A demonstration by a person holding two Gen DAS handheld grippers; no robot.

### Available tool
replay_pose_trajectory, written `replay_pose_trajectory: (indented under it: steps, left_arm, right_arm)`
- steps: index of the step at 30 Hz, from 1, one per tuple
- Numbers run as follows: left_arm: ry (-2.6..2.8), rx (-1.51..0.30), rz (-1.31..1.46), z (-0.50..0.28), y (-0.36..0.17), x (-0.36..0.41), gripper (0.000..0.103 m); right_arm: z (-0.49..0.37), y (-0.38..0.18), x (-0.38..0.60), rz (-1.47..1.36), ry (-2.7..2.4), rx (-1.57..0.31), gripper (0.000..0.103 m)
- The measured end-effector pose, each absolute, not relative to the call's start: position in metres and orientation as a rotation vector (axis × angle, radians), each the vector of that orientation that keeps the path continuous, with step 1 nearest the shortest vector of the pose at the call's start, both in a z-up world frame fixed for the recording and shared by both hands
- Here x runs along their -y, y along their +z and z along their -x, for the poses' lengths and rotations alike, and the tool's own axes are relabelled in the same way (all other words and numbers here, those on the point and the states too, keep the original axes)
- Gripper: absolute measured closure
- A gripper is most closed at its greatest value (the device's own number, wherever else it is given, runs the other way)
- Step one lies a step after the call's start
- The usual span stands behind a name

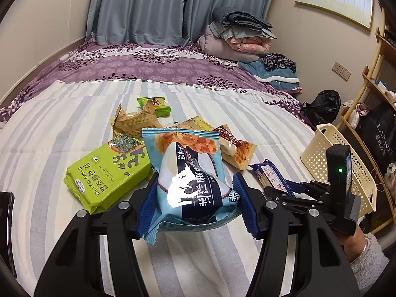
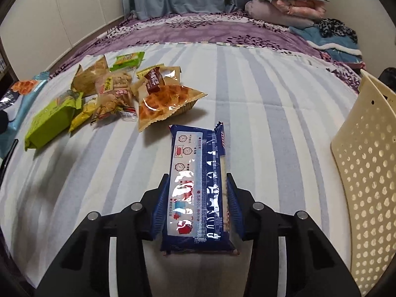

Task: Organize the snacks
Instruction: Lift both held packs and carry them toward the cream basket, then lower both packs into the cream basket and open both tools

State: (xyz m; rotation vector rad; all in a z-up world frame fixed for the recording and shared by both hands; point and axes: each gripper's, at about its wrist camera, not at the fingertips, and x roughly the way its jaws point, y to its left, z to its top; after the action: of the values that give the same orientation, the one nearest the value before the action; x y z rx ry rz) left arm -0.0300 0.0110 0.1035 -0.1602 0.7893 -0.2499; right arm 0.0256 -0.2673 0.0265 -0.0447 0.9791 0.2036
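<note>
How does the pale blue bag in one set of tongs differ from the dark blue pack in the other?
The pale blue bag is wide and puffy; the dark blue pack is long, narrow and flat. The bag shows waffle rolls; the pack shows clock icons. Both are clamped between blue pads above the striped sheet, near the cream basket.

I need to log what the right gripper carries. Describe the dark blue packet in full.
The dark blue packet is long, narrow and rectangular, of glossy plastic film that catches glare. Its upper face has a pale panel printed with clock icons, small pictures and red marks, beside a clear strip showing pale biscuit-like contents. The end seams are crimped. It lies lengthwise along the right gripper, which is shut on its near half, blue pads pressing both long edges. Its far end sticks out over the striped sheet, left of the cream basket.
</note>
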Motion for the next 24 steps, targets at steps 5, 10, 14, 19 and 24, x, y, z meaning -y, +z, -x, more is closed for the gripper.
replay_pose_trajectory:
  steps: [5, 10, 14, 19, 24]
  left_arm:
    - [-0.284, -0.779, 0.127, 0.028, 0.111, 0.008, 0.043]
    - [-0.331, -0.75, 0.087, 0.025, 0.126, 0.036, 0.043]
    - [-0.378, -0.721, 0.05, 0.026, 0.14, 0.064, 0.043]
    - [-0.44, -0.699, 0.005, 0.023, 0.156, 0.101, 0.043]
    - [-0.519, -0.678, -0.035, 0.023, 0.169, 0.141, 0.042]
  right_arm:
    - [-0.013, 0.048, 0.28, -0.01, 0.21, -0.919, 0.059]
    - [-0.001, 0.085, 0.301, -0.039, 0.201, -0.818, 0.059]
    - [0.015, 0.117, 0.332, -0.075, 0.157, -0.729, 0.059]
    - [0.038, 0.147, 0.388, -0.112, 0.05, -0.638, 0.059]
    - [0.056, 0.153, 0.429, -0.131, -0.04, -0.619, 0.059]
